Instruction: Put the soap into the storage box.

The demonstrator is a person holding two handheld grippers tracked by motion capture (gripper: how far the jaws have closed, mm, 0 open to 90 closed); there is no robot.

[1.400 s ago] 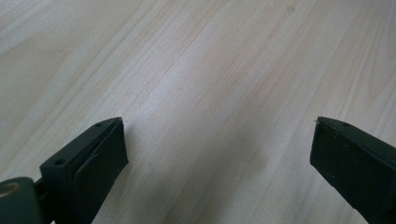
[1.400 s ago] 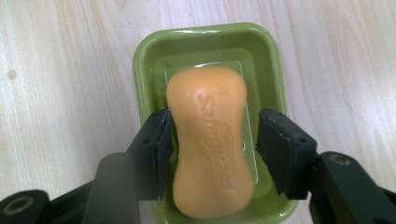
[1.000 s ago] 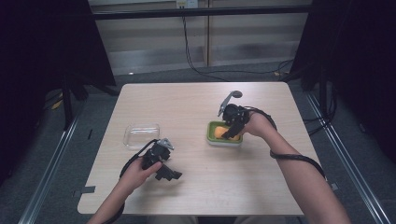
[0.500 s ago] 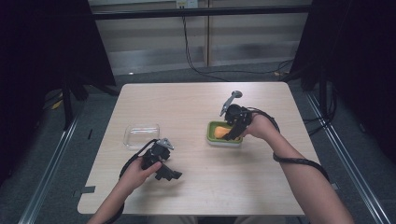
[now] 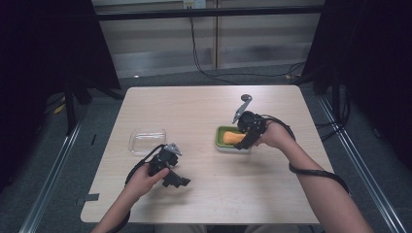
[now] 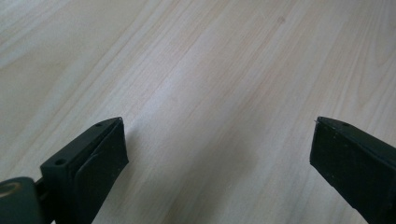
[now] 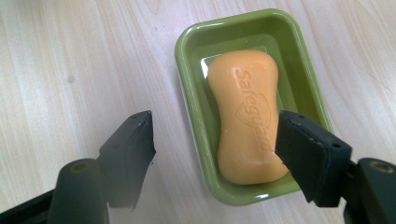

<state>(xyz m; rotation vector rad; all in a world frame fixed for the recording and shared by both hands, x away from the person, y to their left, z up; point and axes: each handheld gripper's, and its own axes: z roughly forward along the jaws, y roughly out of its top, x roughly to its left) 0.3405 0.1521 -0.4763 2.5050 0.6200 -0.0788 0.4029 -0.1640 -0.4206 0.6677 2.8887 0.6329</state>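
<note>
A green soap dish (image 5: pixel 219 137) stands right of the table's middle with an orange soap bar (image 5: pixel 231 138) lying in it. My right gripper (image 5: pixel 244 138) hovers over the dish's right end, open. In the right gripper view the soap (image 7: pixel 243 112) lies lengthwise in the dish (image 7: pixel 219 32); my right gripper (image 7: pixel 215 126) has one jaw left of the dish over bare wood and the other above the soap's right side. My left gripper (image 5: pixel 176 180) rests low near the front left, and in the left gripper view it (image 6: pixel 218 123) stands open over bare wood.
A clear shallow plastic container (image 5: pixel 147 141) lies on the wooden table (image 5: pixel 194 107) just beyond my left hand. A cable (image 5: pixel 311 170) loops around the right forearm. Dark stands and rails flank the table on both sides.
The right gripper has drifted slightly toward the near side above the dish. The left gripper and the clear container have stayed put.
</note>
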